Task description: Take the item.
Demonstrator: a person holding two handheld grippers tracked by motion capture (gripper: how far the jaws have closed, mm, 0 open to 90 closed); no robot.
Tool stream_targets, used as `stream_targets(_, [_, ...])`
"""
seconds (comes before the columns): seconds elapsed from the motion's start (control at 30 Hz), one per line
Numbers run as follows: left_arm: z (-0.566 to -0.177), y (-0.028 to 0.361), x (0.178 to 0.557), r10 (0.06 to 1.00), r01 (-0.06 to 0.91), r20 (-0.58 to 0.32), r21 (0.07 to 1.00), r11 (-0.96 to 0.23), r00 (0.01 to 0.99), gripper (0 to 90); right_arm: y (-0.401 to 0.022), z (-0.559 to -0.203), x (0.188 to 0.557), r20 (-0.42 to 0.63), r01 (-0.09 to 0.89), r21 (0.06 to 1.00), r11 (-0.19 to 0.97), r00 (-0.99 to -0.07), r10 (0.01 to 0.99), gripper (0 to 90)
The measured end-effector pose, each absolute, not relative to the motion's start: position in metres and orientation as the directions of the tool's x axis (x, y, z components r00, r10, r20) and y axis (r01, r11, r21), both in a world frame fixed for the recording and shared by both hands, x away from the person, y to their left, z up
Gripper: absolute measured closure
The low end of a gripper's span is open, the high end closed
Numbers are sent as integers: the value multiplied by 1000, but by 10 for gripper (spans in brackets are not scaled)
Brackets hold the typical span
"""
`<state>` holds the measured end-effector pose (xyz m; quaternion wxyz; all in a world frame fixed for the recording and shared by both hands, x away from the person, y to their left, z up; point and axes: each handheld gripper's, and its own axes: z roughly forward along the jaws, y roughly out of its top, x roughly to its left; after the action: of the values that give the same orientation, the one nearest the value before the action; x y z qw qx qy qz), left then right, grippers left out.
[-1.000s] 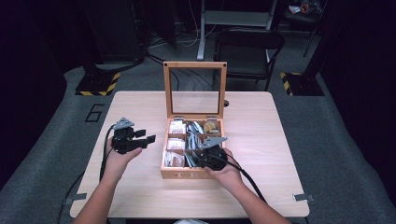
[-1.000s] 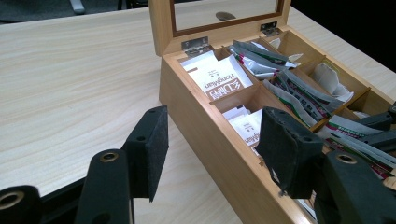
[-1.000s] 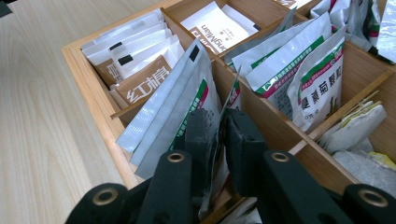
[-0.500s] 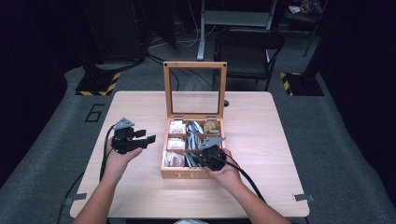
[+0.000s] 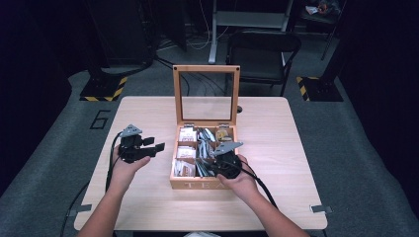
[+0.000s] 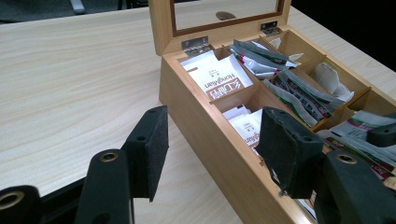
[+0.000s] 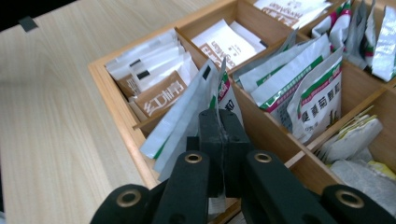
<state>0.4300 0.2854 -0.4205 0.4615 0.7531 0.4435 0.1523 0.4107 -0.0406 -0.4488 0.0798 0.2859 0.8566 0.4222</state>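
Right hand-held gripper [image 7: 219,140] is clamped on a white-and-green tea sachet [image 7: 196,107] standing in the wooden tea box's [image 5: 184,184] front middle compartment. Left hand-held gripper [image 6: 210,154] hovers open beside the box, over the desk [image 5: 148,113].

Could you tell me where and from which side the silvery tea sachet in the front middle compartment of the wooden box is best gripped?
Grip the silvery sachet by its free top edge, coming from above. It stands on edge, tilted, above the dividers of the tea box, so only that thin upper edge is clear. The right claw is shut on it there, pads on its flat faces. The left claw is open beside the box.
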Motion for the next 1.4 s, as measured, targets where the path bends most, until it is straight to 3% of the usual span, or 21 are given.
stream_targets(0.5, [-421, 285, 430, 809, 529, -182, 830, -179, 559, 427, -55, -425, 411, 157, 431, 808, 402, -815, 558, 899])
stream_targets(1.4, [-421, 287, 430, 810, 530, -183, 829, -178, 558, 427, -93, -394, 415, 128, 410, 847, 339, -776, 618, 899])
